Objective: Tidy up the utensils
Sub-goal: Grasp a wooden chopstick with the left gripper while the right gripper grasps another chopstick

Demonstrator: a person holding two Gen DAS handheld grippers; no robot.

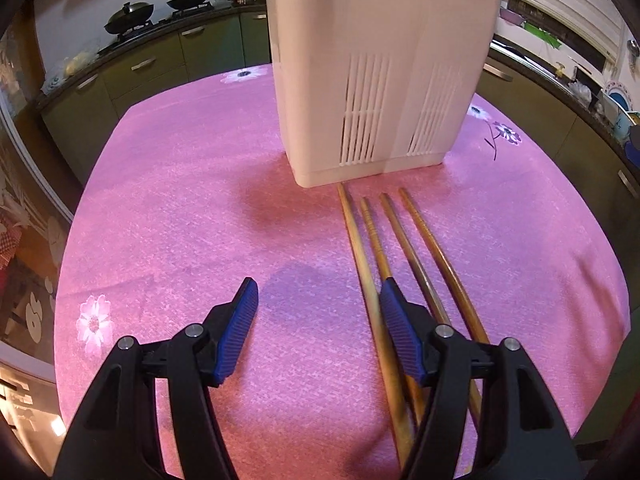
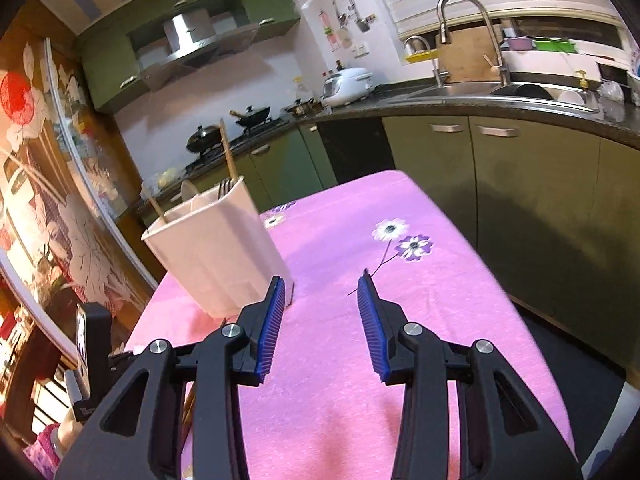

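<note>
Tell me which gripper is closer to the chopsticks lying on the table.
Left. The left gripper hovers right over the chopsticks, one jaw above them. The right gripper is over bare pink cloth, off to their side.

pink flowered tablecloth (image 1: 200, 220); woks (image 1: 130, 16) on stove; faucet (image 2: 468, 32) over sink (image 2: 472, 90).

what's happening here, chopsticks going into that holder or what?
Looks that way. Four wooden chopsticks lie side by side on the pink tablecloth in front of the white utensil holder, which already has a fork and some sticks in it. The left tool hangs open just above them, one finger over the left pair, gripping nothing yet. The right tool is open and empty, off to the side.
</note>
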